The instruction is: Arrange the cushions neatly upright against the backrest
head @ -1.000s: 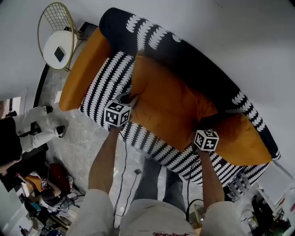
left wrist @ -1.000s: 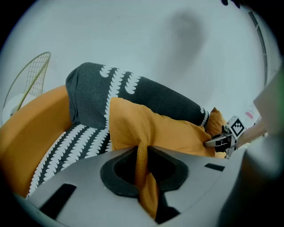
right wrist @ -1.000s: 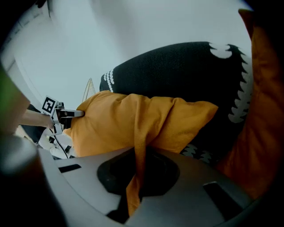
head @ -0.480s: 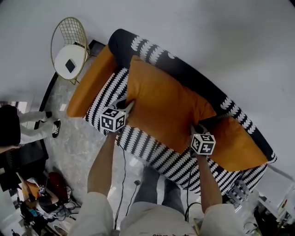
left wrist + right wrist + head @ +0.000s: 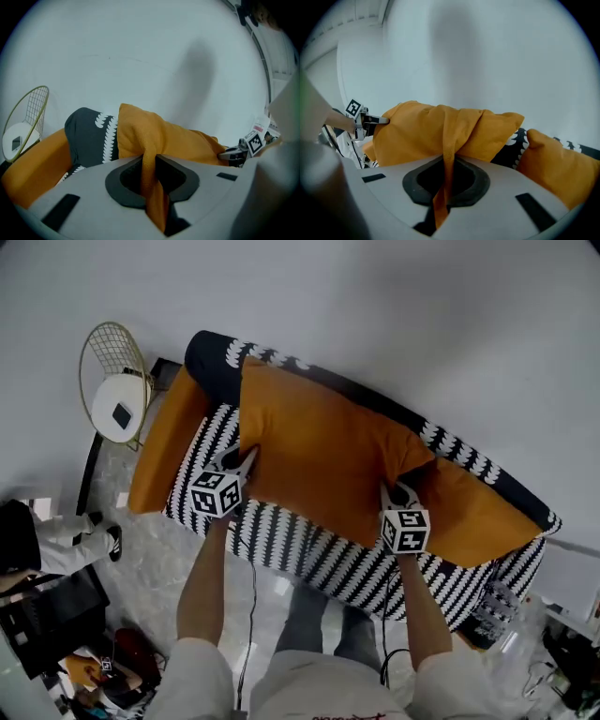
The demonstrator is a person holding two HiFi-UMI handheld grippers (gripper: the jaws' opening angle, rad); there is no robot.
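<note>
I am pinching the orange cushion by its near edge, with the left gripper and right gripper both clamped on fabric at opposite ends. Its long axis is running left-right, with the backrest lying immediately beyond, on the far side.

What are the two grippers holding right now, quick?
Left gripper: closed, pinching the fabric of the middle orange cushion.
Right gripper: closed, pinching the same cushion at its other end.
</note>
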